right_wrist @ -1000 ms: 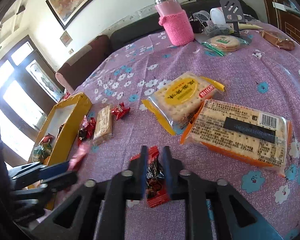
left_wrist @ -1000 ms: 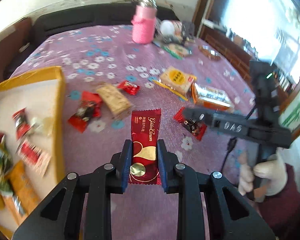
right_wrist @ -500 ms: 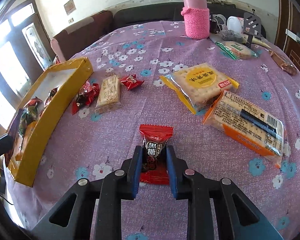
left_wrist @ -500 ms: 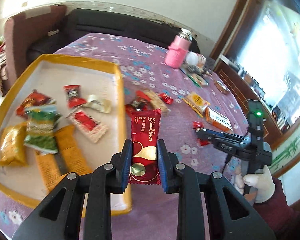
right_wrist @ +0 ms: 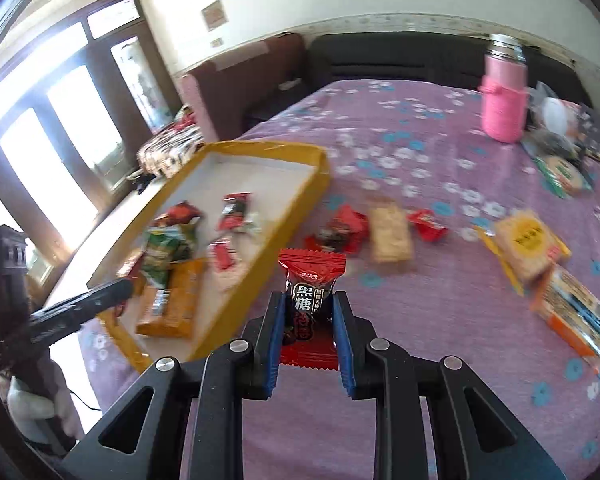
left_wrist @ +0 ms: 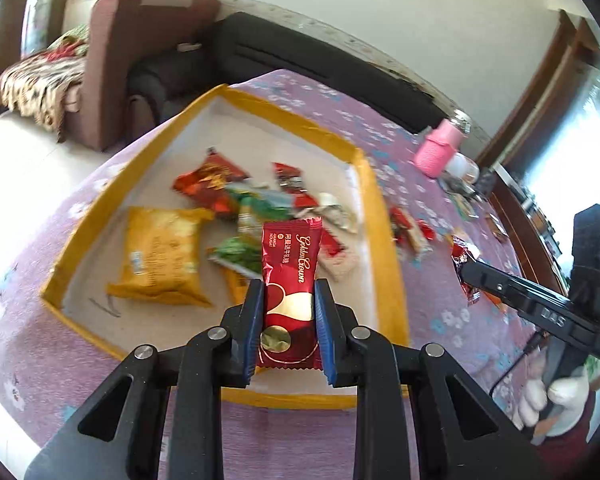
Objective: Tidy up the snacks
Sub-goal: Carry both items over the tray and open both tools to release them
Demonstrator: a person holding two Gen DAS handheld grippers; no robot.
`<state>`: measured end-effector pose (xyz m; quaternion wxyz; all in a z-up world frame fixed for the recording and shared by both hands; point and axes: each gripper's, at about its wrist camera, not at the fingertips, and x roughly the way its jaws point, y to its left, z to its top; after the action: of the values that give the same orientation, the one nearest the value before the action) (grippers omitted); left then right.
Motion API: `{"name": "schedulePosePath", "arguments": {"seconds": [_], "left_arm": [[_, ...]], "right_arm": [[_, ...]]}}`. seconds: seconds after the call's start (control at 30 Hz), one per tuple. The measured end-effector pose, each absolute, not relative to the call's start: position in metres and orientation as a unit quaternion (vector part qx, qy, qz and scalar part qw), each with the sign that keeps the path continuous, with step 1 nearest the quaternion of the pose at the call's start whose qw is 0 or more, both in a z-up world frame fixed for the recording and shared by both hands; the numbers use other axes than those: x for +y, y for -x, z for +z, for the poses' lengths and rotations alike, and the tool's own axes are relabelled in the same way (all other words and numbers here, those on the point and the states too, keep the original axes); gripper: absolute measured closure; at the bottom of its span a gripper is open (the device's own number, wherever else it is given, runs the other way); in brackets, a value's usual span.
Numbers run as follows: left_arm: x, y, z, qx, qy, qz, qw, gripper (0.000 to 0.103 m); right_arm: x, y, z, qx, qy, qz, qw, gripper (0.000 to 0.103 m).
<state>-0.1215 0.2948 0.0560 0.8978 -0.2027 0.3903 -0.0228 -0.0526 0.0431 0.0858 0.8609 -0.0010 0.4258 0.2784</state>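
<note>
The purple flowered tablecloth (right_wrist: 420,152) fills both views, a soft patterned sheet under a glossy clear cover. On it lies the yellow tray (left_wrist: 384,240), a shallow card box with a white floor and low yellow walls. A second ago the tray sat at the nine o'clock edge of the left wrist view; now it fills the middle, directly under the left gripper (left_wrist: 289,320), so that hand has swung over its drop place. The left gripper is clamped on a dark red nougat bar (left_wrist: 290,276), a flat, shiny foil packet with gold script, standing upright between the blue ribbed pads. The right gripper (right_wrist: 308,332) was only closing round its sweet on the cloth a second ago; now it pinches the black sugar candy (right_wrist: 310,292), a small crinkly red and black pillow wrapper with serrated ends, lifted clear of the cloth with the tray at its ten o'clock. Both pieces look ready to be released into the tray, the left one first. In the right wrist view at three o'clock lie the cracker packs (right_wrist: 540,264), flat clear plastic sleeves, and at one o'clock stands the pink bottle (right_wrist: 504,104) in a knitted cover.
</note>
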Motion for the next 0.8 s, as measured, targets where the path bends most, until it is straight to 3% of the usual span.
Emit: {"name": "schedulePosePath", "arguments": {"seconds": [0.4,0.57,0.7,0.8], "left_arm": [[0.319,0.088,0.041,0.416,0.218,-0.005,0.883,0.08],[0.326,0.085,0.046,0.406,0.237,-0.012,0.883,0.073],[0.33,0.098,0.057,0.382,0.24,0.004,0.893,0.051],[0.329,0.107,0.067,0.373,0.232,0.039,0.897,0.042]], "right_arm": [[0.158,0.035,0.058,0.465,0.057,0.326,0.821,0.083],[0.172,0.016,0.051,0.471,0.055,0.305,0.826,0.079],[0.159,0.018,0.063,0.458,0.026,0.304,0.835,0.074],[0.146,0.028,0.073,0.437,0.016,0.301,0.847,0.061]]}}
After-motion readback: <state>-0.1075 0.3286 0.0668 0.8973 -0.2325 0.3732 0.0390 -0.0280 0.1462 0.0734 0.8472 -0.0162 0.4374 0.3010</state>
